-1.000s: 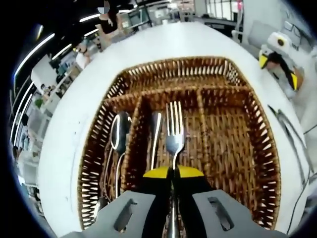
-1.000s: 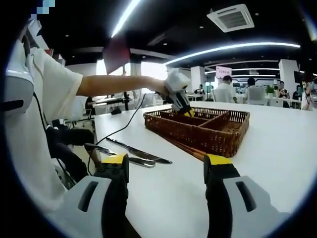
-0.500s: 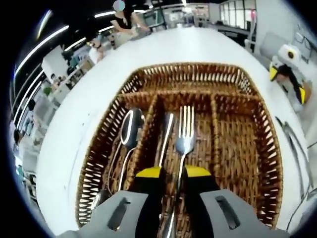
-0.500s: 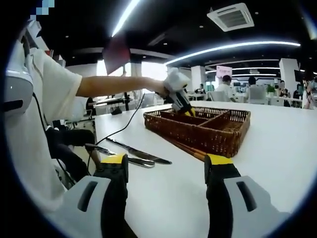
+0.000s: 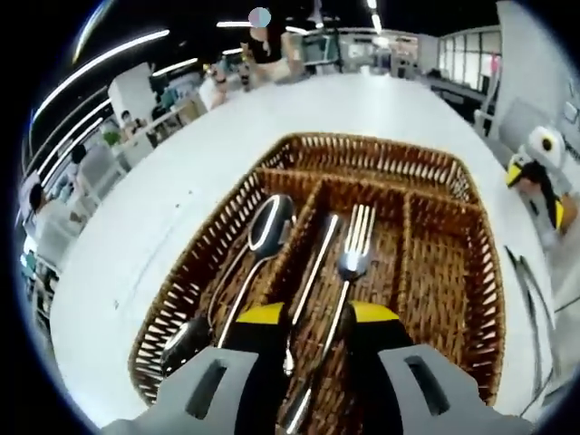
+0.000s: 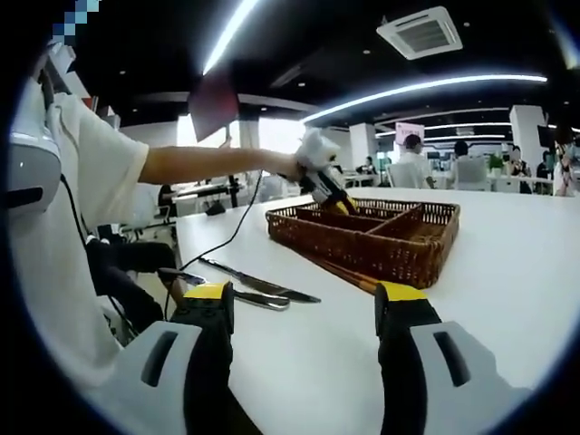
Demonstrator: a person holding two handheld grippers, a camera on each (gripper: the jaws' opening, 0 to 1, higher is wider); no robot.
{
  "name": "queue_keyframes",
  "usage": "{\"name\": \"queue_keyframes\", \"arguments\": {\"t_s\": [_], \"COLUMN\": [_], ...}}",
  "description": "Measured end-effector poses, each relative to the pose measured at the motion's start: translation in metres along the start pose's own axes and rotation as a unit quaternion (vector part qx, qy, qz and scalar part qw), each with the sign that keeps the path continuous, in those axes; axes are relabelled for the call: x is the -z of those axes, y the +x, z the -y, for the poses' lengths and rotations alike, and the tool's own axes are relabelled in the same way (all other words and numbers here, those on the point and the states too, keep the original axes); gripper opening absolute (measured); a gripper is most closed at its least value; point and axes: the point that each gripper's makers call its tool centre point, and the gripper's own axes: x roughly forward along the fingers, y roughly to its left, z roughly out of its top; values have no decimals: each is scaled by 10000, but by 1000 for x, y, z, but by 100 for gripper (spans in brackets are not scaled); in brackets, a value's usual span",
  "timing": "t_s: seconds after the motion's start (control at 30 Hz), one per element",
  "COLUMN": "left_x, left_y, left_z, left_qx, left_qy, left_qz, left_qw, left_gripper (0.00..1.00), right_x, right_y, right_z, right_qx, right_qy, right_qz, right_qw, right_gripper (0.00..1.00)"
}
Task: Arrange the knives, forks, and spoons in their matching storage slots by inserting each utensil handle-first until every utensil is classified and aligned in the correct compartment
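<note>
The fork (image 5: 352, 263) lies in the middle slot of the wicker tray (image 5: 217, 222), prongs pointing away and handle toward the camera. It is shiny silver with four thin prongs. A second long silver piece (image 5: 313, 272) lies just beside it in the same slot; its end is hard to make out. The slot on one side holds two spoons (image 5: 263, 231), so each kind seems to have its own place. The slot on the other side looks bare.

The left gripper (image 5: 311, 319) hangs over the fork's handle with its yellow-tipped jaws spread apart, one on each side. The jaws do not squeeze the fork, so it looks let go and resting on the tray floor.

Two knives (image 6: 258, 288) lie on the white table (image 6: 507, 299), well apart from the tray. They probably go in next. The right gripper (image 6: 306, 304) hovers low over the table near them, jaws wide apart and holding nothing.
</note>
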Motion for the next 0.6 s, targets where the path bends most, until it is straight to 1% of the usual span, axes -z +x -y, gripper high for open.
{"name": "queue_keyframes", "arguments": {"t_s": [0.1, 0.17, 0.23, 0.3, 0.37, 0.4, 0.53, 0.6], "left_x": [-3, -4, -4, -5, -7, -9, -10, -11], "left_y": [-5, -9, -12, -17, -20, -22, -26, -28], "left_z": [2, 4, 6, 8, 10, 11, 15, 16], "left_qx": [21, 8, 15, -1, -6, -47, -124, -165], "left_qy": [-108, -205, -181, -210, -221, -171, -129, -158], "left_qz": [117, 167, 191, 278, 349, 458, 559, 610], "left_qw": [9999, 9996, 9997, 9994, 9991, 9988, 9983, 9979], "left_gripper": [27, 28, 28, 30, 35, 38, 58, 66], "right_x": [-3, -8, -13, -15, -15, -15, -15, -17], "right_y": [1, 1, -1, -3, -4, -4, -4, -3], "right_z": [-3, -4, -2, -2, -2, -2, -5, -8], "right_qx": [-29, -36, 61, 53, 47, 51, 55, 11], "right_qy": [-58, -97, -255, -207, -182, -185, -232, -218], "right_qz": [21, 98, 170, 220, 244, 241, 230, 250], "right_qw": [10000, 9999, 9995, 9995, 9995, 9995, 9995, 9994], "right_gripper": [65, 65, 64, 64, 64, 64, 64, 64]}}
